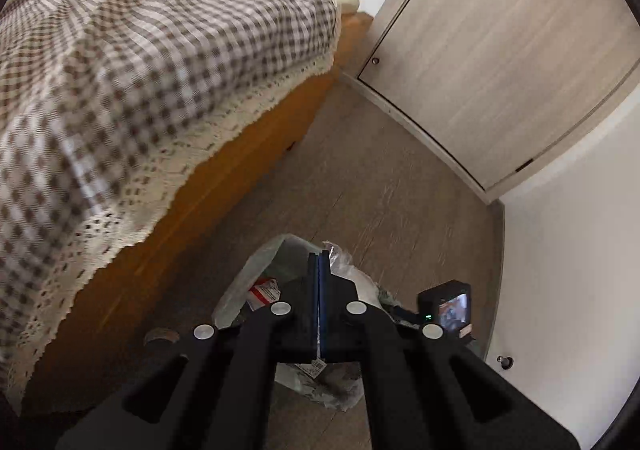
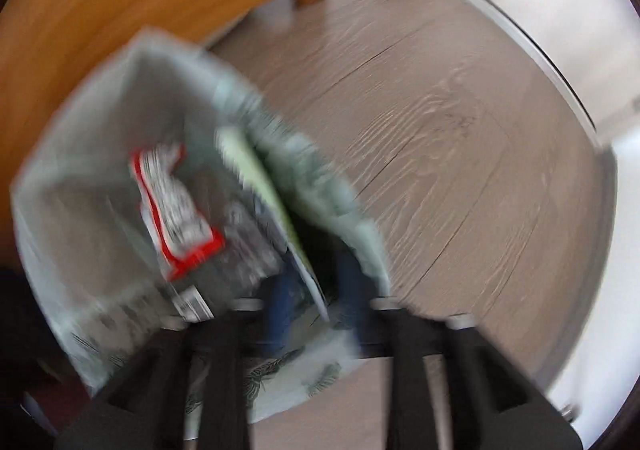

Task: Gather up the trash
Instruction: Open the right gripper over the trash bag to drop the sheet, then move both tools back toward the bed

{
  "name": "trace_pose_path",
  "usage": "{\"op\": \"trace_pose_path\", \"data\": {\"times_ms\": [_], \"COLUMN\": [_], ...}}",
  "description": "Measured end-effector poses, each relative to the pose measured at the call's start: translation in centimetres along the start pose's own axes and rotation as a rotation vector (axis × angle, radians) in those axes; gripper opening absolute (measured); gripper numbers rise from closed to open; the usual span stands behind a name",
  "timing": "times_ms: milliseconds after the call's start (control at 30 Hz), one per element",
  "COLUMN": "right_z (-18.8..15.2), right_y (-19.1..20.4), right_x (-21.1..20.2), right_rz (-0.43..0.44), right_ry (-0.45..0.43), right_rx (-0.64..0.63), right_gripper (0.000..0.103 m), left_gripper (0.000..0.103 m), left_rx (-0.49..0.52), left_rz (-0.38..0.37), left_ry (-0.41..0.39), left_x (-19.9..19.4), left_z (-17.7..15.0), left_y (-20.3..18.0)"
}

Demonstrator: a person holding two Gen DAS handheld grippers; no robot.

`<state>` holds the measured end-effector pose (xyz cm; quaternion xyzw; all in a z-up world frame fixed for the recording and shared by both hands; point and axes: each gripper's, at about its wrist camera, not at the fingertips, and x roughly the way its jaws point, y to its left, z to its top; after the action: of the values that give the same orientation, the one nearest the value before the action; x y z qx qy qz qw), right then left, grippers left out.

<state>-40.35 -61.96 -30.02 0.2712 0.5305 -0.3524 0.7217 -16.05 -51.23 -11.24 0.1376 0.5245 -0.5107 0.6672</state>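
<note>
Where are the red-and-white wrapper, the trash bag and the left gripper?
red-and-white wrapper [image 2: 172,205]: right wrist view, its printed middle.
trash bag [image 2: 80,177]: right wrist view, inner wall.
left gripper [image 1: 319,262]: left wrist view, between closed fingertips.

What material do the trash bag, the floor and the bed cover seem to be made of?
Trash bag: probably thin translucent plastic film; a red and white wrapper shows against its pale wall.
Floor: grey-brown planks with printed-looking wood grain, perhaps laminate or vinyl; matte.
Bed cover: woven cloth, brown and white check, with a cream lace-like edge; soft folds suggest cotton, though that is uncertain.

Checked bedspread [image 1: 140,61] on wood bed [image 1: 224,169], door [image 1: 500,49] nr.
</note>
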Motion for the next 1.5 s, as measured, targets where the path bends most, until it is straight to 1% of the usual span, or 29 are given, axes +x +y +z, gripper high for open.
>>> {"op": "trace_pose_path", "data": {"times_ms": [100,167,200,267,333,400,467,500,533,600,633,700,800,867,1000,1133,1233,1300,1367,1433,1500], "right_z": [-0.1,-0.1,0.4,0.5,1.2,1.6,2.1,2.3,2.4,2.5,2.7,3.0,3.0,3.1,3.3,3.0,2.7,2.7,2.8,3.3,3.9], "right_y": [-1.3,-1.8,-1.4,-1.9,-1.2,-0.4,0.3,0.7,1.2,2.2,2.7,3.1,3.9,4.2,5.0,5.3,5.4,5.6,5.9,6.4,7.2], "right_x": [-2.2,-3.9,-4.7,-6.1,-6.8,-7.5,-8.3,-8.7,-9.0,-8.9,-9.0,-9.0,-9.0,-9.2,-9.7,-10.5,-11.1,-12.0,-13.0,-14.5,-16.1], "right_rz": [-0.025,-0.013,-0.005,0.009,0.012,0.016,0.029,0.025,0.016,0.002,-0.001,-0.004,-0.009,-0.019,-0.037,-0.071,-0.092,-0.098,-0.108,-0.116,-0.119], "right_ry": [-0.052,-0.088,-0.106,-0.14,-0.166,-0.197,-0.223,-0.233,-0.24,-0.241,-0.239,-0.237,-0.228,-0.226,-0.223,-0.224,-0.219,-0.235,-0.255,-0.294,-0.344], "right_rx": [0.051,0.08,0.095,0.118,0.125,0.12,0.113,0.103,0.087,0.049,0.033,0.013,0.002,-0.01,-0.039,-0.067,-0.072,-0.072,-0.079,-0.095,-0.104], "right_gripper": [0.053,0.053,0.053,0.054,0.055,0.056,0.056,0.058,0.061,0.062,0.062,0.062,0.062,0.062,0.062,0.062,0.062,0.062,0.063,0.063,0.062], "left_gripper": [0.0,0.0,0.0,0.0,0.0,0.0,0.017,0.035,0.049,0.06,0.063,0.067,0.067,0.067,0.068,0.068,0.071,0.071,0.071,0.071,0.071], "left_rx": [0.001,-0.018,-0.021,0.007,0.055,0.07,0.071,0.078,0.095,0.13,0.135,0.122,0.102,0.125,0.188,0.179,0.213,0.245,0.256,0.239,0.195], "left_rz": [0.025,0.037,0.042,0.061,0.108,0.129,0.158,0.165,0.175,0.223,0.244,0.271,0.271,0.267,0.27,0.267,0.28,0.281,0.264,0.232,0.225], "left_ry": [0.122,0.21,0.249,0.293,0.31,0.343,0.393,0.407,0.407,0.374,0.352,0.333,0.342,0.342,0.294,0.278,0.249,0.198,0.144,0.065,-0.041], "left_x": [4.9,8.1,9.5,11.5,12.6,13.7,14.2,14.4,14.6,14.3,14.0,13.6,13.6,13.4,12.5,11.6,10.9,9.8,8.0,5.4,1.5], "left_z": [-0.2,-0.8,-1.1,-1.6,-2.4,-2.9,-4.2,-4.5,-4.3,-4.2,-4.1,-4.0,-4.0,-3.9,-3.7,-3.6,-3.5,-3.2,-2.6,-1.6,-0.4], "left_y": [-0.5,-0.1,0.1,0.0,-0.2,-0.2,0.2,0.2,0.2,0.0,0.2,0.7,1.4,1.2,0.6,0.6,0.1,-0.4,-0.7,-0.5,0.0]}}
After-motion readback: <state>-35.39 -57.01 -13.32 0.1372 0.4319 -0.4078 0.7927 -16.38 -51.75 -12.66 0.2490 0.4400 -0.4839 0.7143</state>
